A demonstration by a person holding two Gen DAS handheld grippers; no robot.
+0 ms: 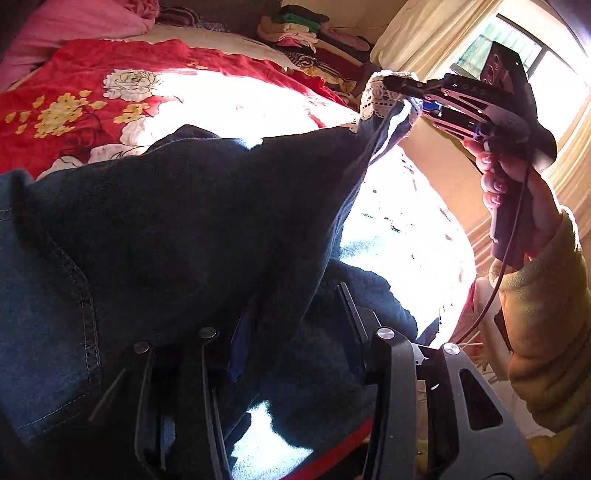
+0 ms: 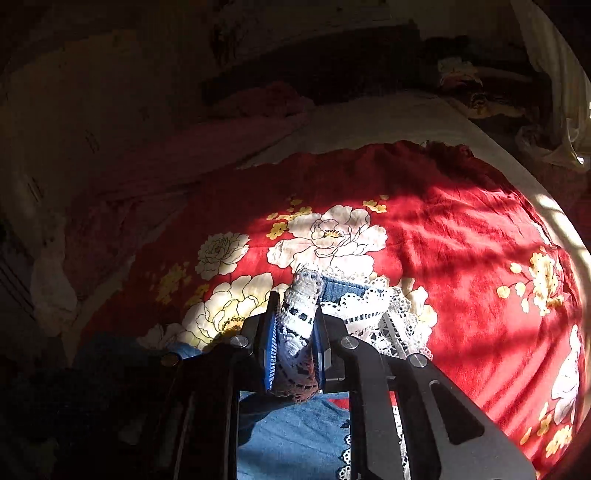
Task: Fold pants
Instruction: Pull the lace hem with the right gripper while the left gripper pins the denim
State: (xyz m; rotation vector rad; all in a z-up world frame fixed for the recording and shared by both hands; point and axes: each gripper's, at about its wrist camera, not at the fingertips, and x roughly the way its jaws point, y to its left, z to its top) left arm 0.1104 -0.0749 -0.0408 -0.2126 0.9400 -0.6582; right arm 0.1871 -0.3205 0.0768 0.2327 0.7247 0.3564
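Over a bed with a red floral cover (image 2: 461, 229), dark denim pants (image 1: 177, 221) are lifted and stretched. Their long axis runs from the left gripper (image 1: 291, 332) at lower centre of the left view up and to the right, toward the right gripper (image 1: 397, 86); the lace-trimmed hem (image 2: 299, 314) is the upper end. Right gripper: jaws closed tight on the white lace hem, cloth bunched between the blue pads (image 2: 271, 354). A hand (image 1: 517, 184) in a pale yellow sleeve (image 1: 546, 332) holds its handle. Left gripper: jaws part-way apart, dark cloth lying between the fingers; whether they pinch it I cannot tell. Folded clothes (image 1: 306, 33) are stacked by the curtain (image 1: 424, 33).
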